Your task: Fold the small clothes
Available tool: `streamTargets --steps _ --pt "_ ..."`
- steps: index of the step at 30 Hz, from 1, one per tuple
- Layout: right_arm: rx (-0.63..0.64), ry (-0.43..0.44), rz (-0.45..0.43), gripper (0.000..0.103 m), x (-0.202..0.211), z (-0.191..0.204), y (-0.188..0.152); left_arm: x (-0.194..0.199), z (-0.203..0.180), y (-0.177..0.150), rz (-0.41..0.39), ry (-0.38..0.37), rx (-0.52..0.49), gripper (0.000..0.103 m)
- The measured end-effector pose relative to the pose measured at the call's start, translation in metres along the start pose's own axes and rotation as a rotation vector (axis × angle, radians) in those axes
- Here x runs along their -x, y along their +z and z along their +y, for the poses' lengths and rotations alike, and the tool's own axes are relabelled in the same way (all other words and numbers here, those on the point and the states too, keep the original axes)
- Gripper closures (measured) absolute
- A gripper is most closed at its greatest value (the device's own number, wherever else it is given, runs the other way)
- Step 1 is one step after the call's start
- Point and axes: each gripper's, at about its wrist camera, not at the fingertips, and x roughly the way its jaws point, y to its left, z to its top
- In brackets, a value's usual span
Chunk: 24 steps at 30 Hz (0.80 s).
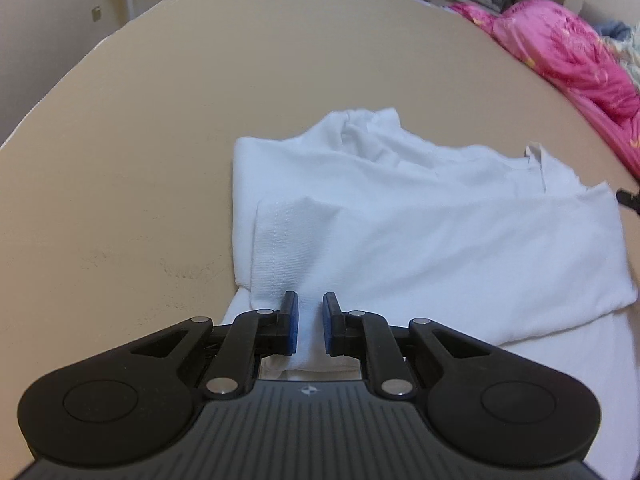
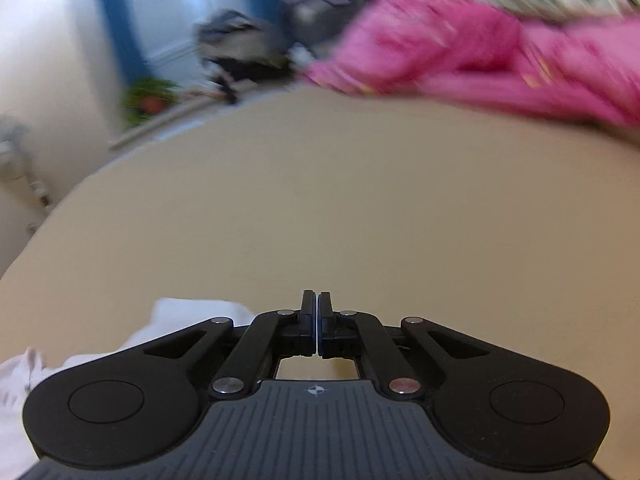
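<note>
White cotton fills the space ahead of my left gripper: the small shirt lies half folded on the beige worktop, one flap laid across it. My left jaws stand narrow with a ridge of that cloth between them; whether the pads bite it I cannot tell. If they only brush it, the fold could slip as I lift. My right gripper has its jaws pressed together on nothing, over bare worktop, the shirt off to their left. Pink bedding lies far ahead.
</note>
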Motion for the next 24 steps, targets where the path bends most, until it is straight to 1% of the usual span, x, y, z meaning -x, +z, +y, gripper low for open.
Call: streamTargets --steps 1,2,4,5,6,7,8,9,10,11,12,13,14,15,16,18,19,20,21,22,23,24 --pt "-0.032 0.023 -0.003 0.100 0.005 -0.004 0.003 0.006 0.003 0.002 -0.019 -0.013 0.023 0.089" --pt "-0.024 0.059 -0.021 0.100 0.014 -0.001 0.006 0.012 0.006 0.004 -0.048 -0.028 0.036 0.088" --pt "0.074 0.166 -0.067 0.099 0.038 0.015 0.007 0.019 0.009 0.008 -0.091 -0.042 0.045 0.088" --pt "0.148 0.242 -0.079 0.098 0.049 0.027 0.004 0.020 0.010 0.009 -0.096 -0.046 0.054 0.088" --pt "0.227 0.314 -0.080 0.095 0.056 0.037 -0.003 0.019 0.012 0.010 -0.086 -0.051 0.066 0.088" --pt "0.289 0.354 -0.056 0.094 0.055 0.044 -0.010 0.015 0.013 0.009 -0.064 -0.053 0.077 0.088" --pt "0.343 0.361 0.005 0.094 0.045 0.050 -0.019 0.012 0.013 0.008 -0.044 -0.049 0.083 0.088" --pt "0.374 0.316 0.068 0.094 0.031 0.051 -0.028 0.009 0.014 0.006 -0.033 -0.033 0.088 0.088" --pt "0.391 0.209 0.119 0.096 0.012 0.046 -0.036 0.009 0.015 0.005 -0.036 -0.023 0.091 0.088" --pt "0.362 0.097 0.159 0.097 -0.005 0.035 -0.039 0.013 0.015 0.004 -0.045 -0.020 0.093 0.088" --pt "0.268 0.040 0.147 0.093 -0.011 0.018 -0.037 0.017 0.016 0.003 -0.057 -0.025 0.099 0.088" --pt "0.195 -0.002 0.133 0.093 -0.011 0.008 -0.032 0.022 0.018 0.002 -0.069 -0.038 0.108 0.088" --pt "0.156 -0.055 0.119 0.091 -0.007 0.004 -0.026 0.024 0.021 0.002 -0.079 -0.057 0.118 0.088" --pt "0.133 -0.052 0.074 0.091 0.005 0.002 -0.020 0.029 0.024 0.003 -0.085 -0.075 0.123 0.088" --pt "0.127 -0.008 0.038 0.091 0.018 0.003 -0.017 0.030 0.024 0.003 -0.087 -0.087 0.122 0.088" --pt "0.153 0.096 0.002 0.091 0.046 0.012 -0.012 0.029 0.024 0.005 -0.074 -0.092 0.117 0.088" --pt "0.183 0.166 -0.004 0.089 0.060 0.019 -0.012 0.024 0.023 0.004 -0.048 -0.096 0.117 0.088" --pt "0.214 0.237 0.019 0.086 0.068 0.025 -0.015 0.014 0.022 0.002 -0.002 -0.091 0.109 0.088" --pt "0.245 0.286 0.067 0.081 0.072 0.028 -0.020 0.005 0.019 -0.001 0.048 -0.075 0.091 0.089" --pt "0.288 0.287 0.134 0.080 0.069 0.031 -0.030 0.000 0.016 -0.005 0.063 -0.068 0.073 0.089" --pt "0.329 0.232 0.199 0.080 0.064 0.032 -0.041 0.003 0.014 -0.007 0.050 -0.059 0.059 0.089" --pt "0.350 0.144 0.266 0.080 0.056 0.027 -0.052 0.010 0.011 -0.008 0.026 -0.063 0.049 0.088"
